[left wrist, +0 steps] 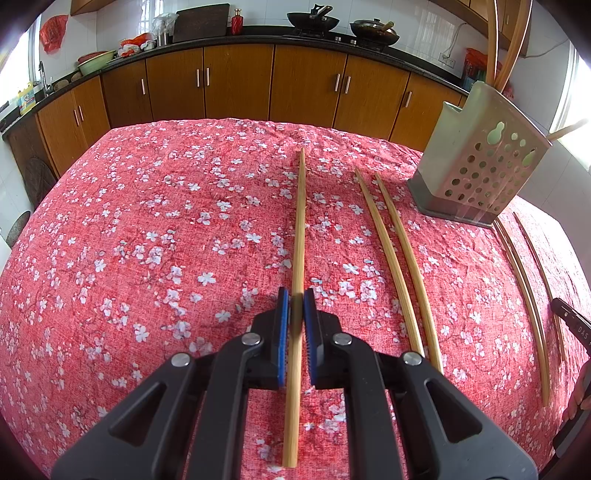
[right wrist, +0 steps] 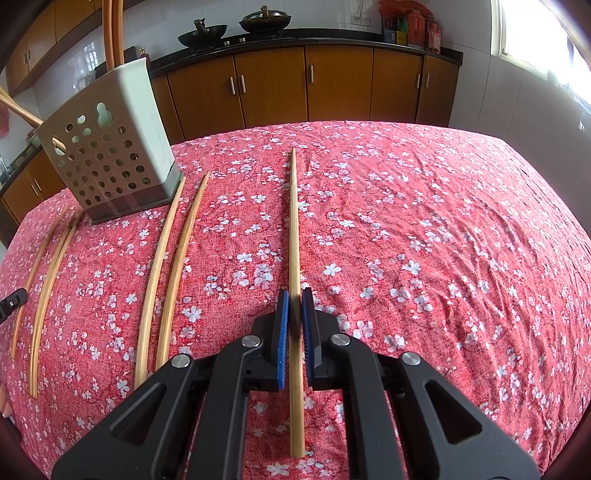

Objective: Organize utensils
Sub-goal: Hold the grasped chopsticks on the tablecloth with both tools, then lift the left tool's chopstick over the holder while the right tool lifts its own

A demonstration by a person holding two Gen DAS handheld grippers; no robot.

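Left gripper (left wrist: 296,300) is clamped down on a bamboo chopstick (left wrist: 300,229), blue pads nearly together with the stick pinched between them; the stick runs straight ahead along the fingers, far tip toward the far side of the table (left wrist: 147,206), near end sticking out below the jaws. Right gripper (right wrist: 294,301) is in the same state: closed tight on its own chopstick (right wrist: 293,221), held near the thick end, tip pointing forward over the red floral cloth. Whether either held stick still touches the cloth I can't tell. Utensil holder (left wrist: 476,162), pale, perforated, dark base, stands upright on the table between the two grippers: right of the left one, left of the right one. A few chopsticks already stand in it, tops leaning out. Loose chopsticks on the cloth: one pair (left wrist: 399,266) lies side by side between the left gripper's stick and the holder, and another pair (right wrist: 162,266) lies just right of the holder's base in the right wrist view, beside the right gripper's stick. Each camera catches the other gripper's tip at its frame edge. Behind the table: wooden cabinets (left wrist: 236,85), dark counter, two woks (left wrist: 313,20) on the stove.
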